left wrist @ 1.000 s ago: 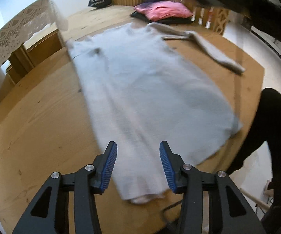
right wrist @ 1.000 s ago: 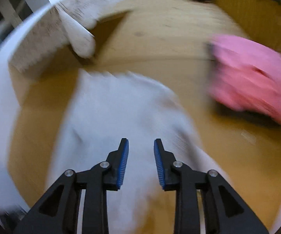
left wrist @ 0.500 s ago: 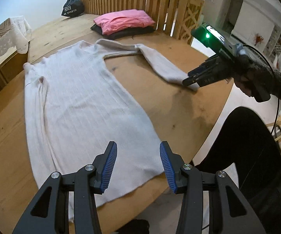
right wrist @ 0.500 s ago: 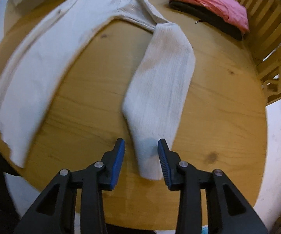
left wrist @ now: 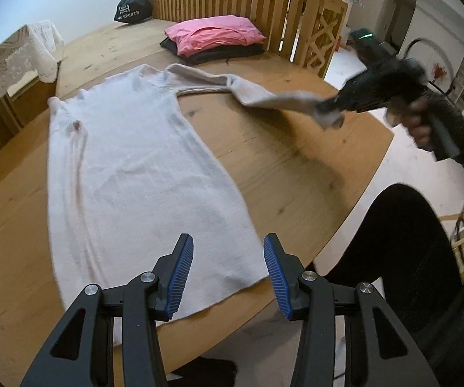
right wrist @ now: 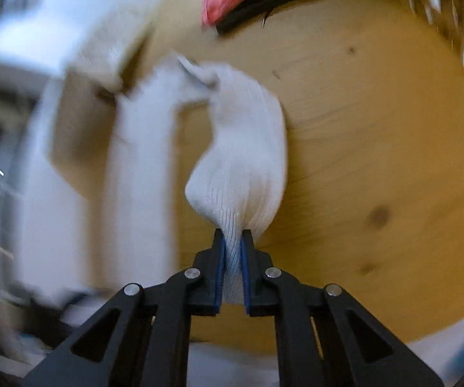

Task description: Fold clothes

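A round wooden table (left wrist: 296, 161) fills my view. A pale ribbed sweater (left wrist: 128, 167) lies flat across it, hem toward me, its right sleeve (right wrist: 248, 148) lifted off the wood toward 2 o'clock. At 12 o'clock, folded pink clothes (left wrist: 212, 34) rest on a dark garment (left wrist: 228, 53) by a slatted wooden fence (left wrist: 251, 3). My right gripper (right wrist: 232, 258) pinches the sleeve's cuff tightly. My left gripper (left wrist: 228, 271) hovers spread wide over the hem, holding nothing.
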`<state>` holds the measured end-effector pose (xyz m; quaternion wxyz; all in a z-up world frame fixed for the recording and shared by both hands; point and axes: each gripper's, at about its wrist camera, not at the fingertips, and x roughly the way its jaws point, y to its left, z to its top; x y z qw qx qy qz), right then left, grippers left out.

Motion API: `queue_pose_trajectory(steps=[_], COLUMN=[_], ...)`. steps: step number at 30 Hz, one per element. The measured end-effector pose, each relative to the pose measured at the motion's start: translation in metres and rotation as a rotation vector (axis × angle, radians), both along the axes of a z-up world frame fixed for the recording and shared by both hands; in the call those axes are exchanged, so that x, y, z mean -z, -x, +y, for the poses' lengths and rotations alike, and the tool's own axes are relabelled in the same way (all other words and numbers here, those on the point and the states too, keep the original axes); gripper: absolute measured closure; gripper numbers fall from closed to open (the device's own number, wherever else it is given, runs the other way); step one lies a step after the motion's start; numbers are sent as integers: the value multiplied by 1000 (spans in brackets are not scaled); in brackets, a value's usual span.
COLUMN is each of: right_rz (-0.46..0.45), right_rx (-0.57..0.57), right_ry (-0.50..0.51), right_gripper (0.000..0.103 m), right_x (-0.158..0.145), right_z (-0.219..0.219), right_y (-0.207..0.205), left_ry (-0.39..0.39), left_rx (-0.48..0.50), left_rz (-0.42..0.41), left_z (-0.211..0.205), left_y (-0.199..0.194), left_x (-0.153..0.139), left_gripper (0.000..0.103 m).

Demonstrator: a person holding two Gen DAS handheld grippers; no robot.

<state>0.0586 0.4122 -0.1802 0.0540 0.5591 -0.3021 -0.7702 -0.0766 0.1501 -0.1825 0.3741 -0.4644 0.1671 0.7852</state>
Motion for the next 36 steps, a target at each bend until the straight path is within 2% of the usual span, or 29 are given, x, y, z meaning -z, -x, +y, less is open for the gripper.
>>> queue_pose_trajectory(steps=[5,6,7,8,11,13,16,20,24,25,27,29,31,32,33,36], right_rz=[23,-12,-51,-91,-207,-171,-136,-88,-47,-37,-21,-5,-9,-15,-22,-47], right_rx=[106,80,49,19,-73,-34,-6,-12,-59,-68,-84,-99,-97,-94,-89,-90], right_ry=[318,309,291,274,220,165,64,-84,-182,-193,-220,-282,-325,-337,-342,-363], right_gripper=[91,91,88,82,79,79,78,71,71,71,68,67,66,66,66,66], right_x=[-22,-18,-12,-7,8,-5,-17,-44,-50,-45,-48,-47,-36,-29,-27,-7], right_z=[28,21,12,4,-22,-6,12,31,20,18,15,9,5,0,-1,-8], right_y=[-41,-42,-42,-42,-43,-50,-21,8,85,112,140,175,217,240,253,302], left_ry=[-8,-9,-14,-22,-65,-97,-100,-85,-5,3,3,0,-22,-33,-44,-86], left_rx=[14,14,14,13,10,7,-19,-41,-20,-16,-8,0,5,8,10,3], left_rz=[-27,-39,-58,-81,-142,-184,-194,-200,-174,-160,-124,-103,-96,-92,-89,-120], left_z=[19,21,23,25,33,40,55,78,104,108,114,119,121,121,122,119], left_y=[1,2,2,3,4,5,9,10,0,-2,-7,-9,-9,-8,-8,-3], left_x=[14,18,22,26,36,42,49,63,83,86,88,91,94,95,96,97], left_gripper=[59,59,59,59,59,59,59,58,58,57,47,48,58,90,97,97])
